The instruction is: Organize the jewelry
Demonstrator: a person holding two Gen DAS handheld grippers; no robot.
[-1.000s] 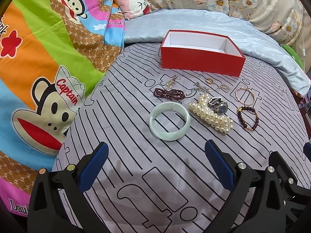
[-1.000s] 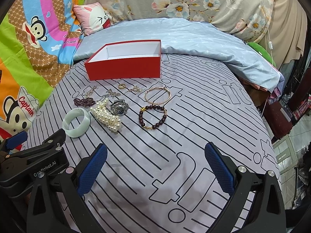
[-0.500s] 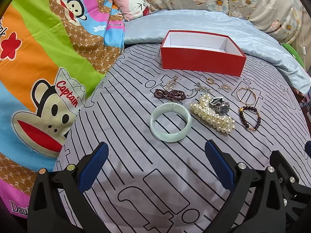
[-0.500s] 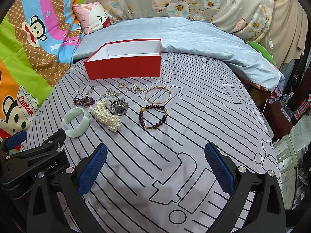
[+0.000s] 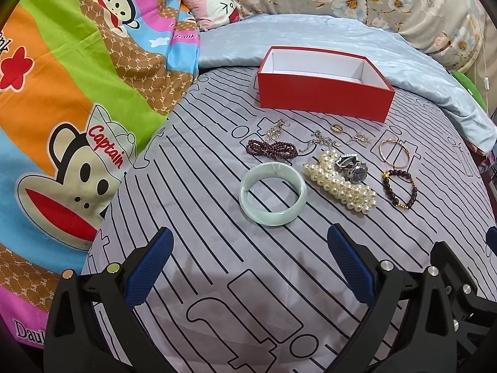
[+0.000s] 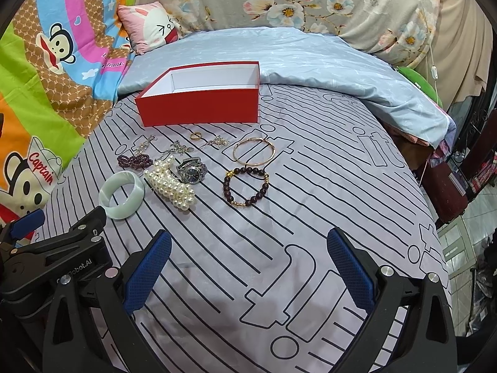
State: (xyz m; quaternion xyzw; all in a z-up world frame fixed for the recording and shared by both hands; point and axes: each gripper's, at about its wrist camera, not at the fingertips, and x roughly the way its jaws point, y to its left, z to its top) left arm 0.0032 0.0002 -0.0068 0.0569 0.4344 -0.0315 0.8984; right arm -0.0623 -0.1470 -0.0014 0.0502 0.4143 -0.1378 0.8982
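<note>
Bed, grey striped sheet (image 5: 217, 279) — jewelry laid out in a loose cluster in front of a red box (image 5: 323, 99).

1. Monkey blanket (image 5: 77, 108), far left, against the sheet's edge.
2. Left gripper (image 5: 248, 267), fingers spread wide, holding nothing, hovering over bare sheet on the near side of the cluster.
3. Purple bead strand (image 5: 271, 150), bunched, just behind the bangle; a small silver chain (image 5: 275, 130) lay touching its far side.
4. Jade bangle (image 5: 272, 197), pale green, flat on the sheet, nearest the left gripper.
5. Pearl strand (image 5: 340, 183), heaped, just right of the bangle, not touching it.
6. Second silver chain (image 5: 320, 141), behind the pearls.
7. Watch (image 5: 352, 168), silver, resting against the pearls' right side.
8. Ring (image 5: 337, 128), gold, near the box front; a small gold trinket (image 5: 360, 138) sat just right of it, detail too fine to tell.
9. Gold bangle (image 6: 254, 150), thin, right of the watch.
10. Dark bead bracelet (image 6: 247, 188) with gold spacers, just nearer than the gold bangle, at the cluster's right end.
11. Right gripper (image 6: 248, 267), fingers spread wide, empty, over bare sheet — well apart from the bracelet.

Red box: open-topped, white inside, nothing seen in it, behind the cluster, its far side against a blue quilt (image 6: 310, 56). Pink pillow (image 6: 149, 28) behind, left.
</note>
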